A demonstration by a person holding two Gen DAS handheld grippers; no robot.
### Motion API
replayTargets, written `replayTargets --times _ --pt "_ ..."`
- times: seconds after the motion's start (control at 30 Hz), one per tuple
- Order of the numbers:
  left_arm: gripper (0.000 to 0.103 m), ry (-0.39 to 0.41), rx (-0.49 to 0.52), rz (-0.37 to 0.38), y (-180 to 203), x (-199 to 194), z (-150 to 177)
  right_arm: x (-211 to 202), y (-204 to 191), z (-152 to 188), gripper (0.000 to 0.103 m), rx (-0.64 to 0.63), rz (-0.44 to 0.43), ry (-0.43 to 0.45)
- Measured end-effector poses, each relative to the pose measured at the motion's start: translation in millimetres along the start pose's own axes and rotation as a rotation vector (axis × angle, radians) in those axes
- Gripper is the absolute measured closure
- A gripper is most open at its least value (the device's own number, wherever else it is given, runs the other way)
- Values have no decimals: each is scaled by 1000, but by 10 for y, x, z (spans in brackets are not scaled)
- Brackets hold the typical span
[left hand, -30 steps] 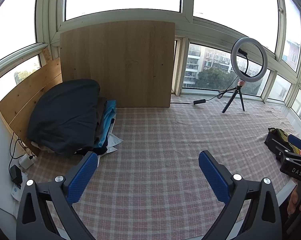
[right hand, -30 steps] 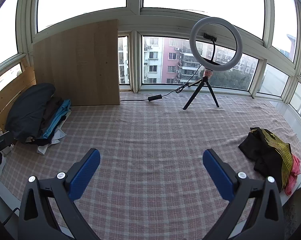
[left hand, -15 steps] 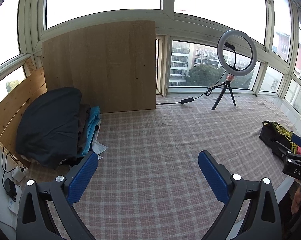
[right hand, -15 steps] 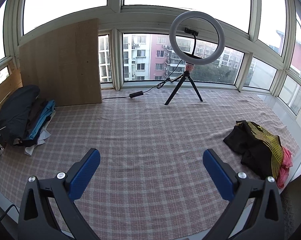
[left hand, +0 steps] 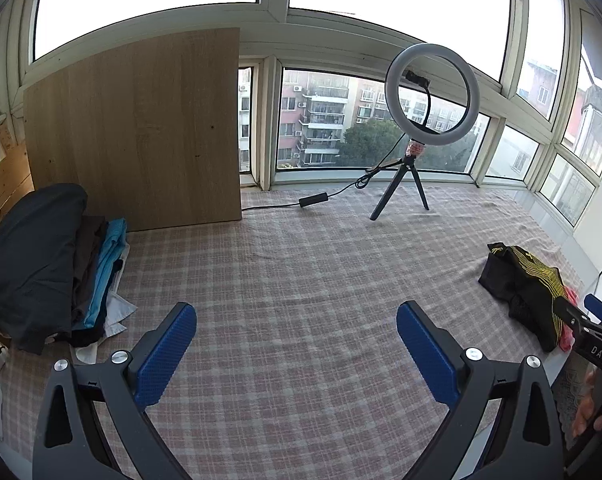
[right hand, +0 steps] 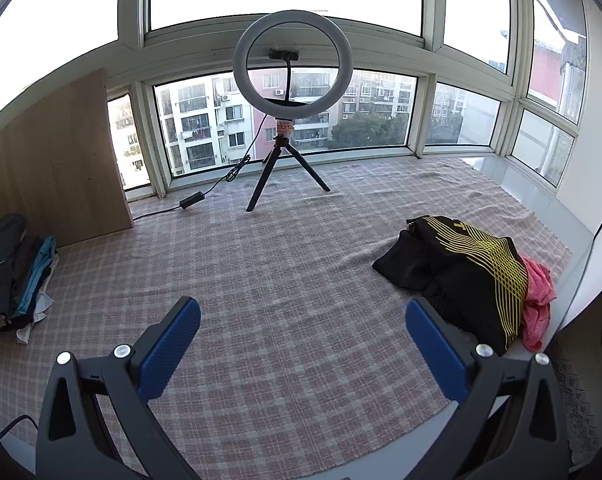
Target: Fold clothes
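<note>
I have swung both views rightward within the last second, so the unfolded heap comes nearer centre. Left gripper (left hand: 297, 346) and right gripper (right hand: 303, 340): two, both spread, empty. Black-and-yellow garment (right hand: 473, 272) with one pink garment (right hand: 537, 300): right of the ring light (right hand: 293, 76). One folded stack (left hand: 45, 260): far left of it.

Two grippers: left gripper (left hand: 295, 350) and right gripper (right hand: 303, 346), each with two blue pads. Two clothes heaps on the checked cloth (right hand: 285, 280): a stack (left hand: 57, 264) at its left edge, a pile (right hand: 473, 272) at its right edge. One ring light (right hand: 293, 76). One wooden board (left hand: 137, 128).
</note>
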State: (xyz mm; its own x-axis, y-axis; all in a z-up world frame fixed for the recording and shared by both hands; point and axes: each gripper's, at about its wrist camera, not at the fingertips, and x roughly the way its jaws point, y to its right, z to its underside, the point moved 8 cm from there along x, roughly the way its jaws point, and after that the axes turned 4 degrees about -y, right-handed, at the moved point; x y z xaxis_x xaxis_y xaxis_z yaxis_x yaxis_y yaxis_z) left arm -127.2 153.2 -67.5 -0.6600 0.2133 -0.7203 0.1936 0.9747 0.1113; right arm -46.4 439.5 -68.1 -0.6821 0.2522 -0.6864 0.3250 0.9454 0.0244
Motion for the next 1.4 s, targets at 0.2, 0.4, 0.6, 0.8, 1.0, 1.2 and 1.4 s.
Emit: replayTargets --times 0.2,0.4,0.6,0.8,1.0,1.2,1.4 --pt "2 -11 52 -6 519 155 -173 214 675 -136 0 74 13 -11" --pt "2 -23 88 -6 1034 357 -354 502 1418 -279 0 126 27 -9" --pt "2 -55 111 5 1478 596 -422 856 2261 -337 0 163 85 -27" --pt "2 -93 129 9 1830 807 -398 1387 2788 -289 0 157 75 -101" --pt "2 -129 125 -21 1862 942 -380 2088 2893 -18 0 62 42 -277" --pt "2 -146 96 -55 1730 1009 -382 2441 2898 206 55 -72 76 -397" --pt "2 -147 94 -74 1639 979 -382 2308 3025 86 93 17 -72 -414"
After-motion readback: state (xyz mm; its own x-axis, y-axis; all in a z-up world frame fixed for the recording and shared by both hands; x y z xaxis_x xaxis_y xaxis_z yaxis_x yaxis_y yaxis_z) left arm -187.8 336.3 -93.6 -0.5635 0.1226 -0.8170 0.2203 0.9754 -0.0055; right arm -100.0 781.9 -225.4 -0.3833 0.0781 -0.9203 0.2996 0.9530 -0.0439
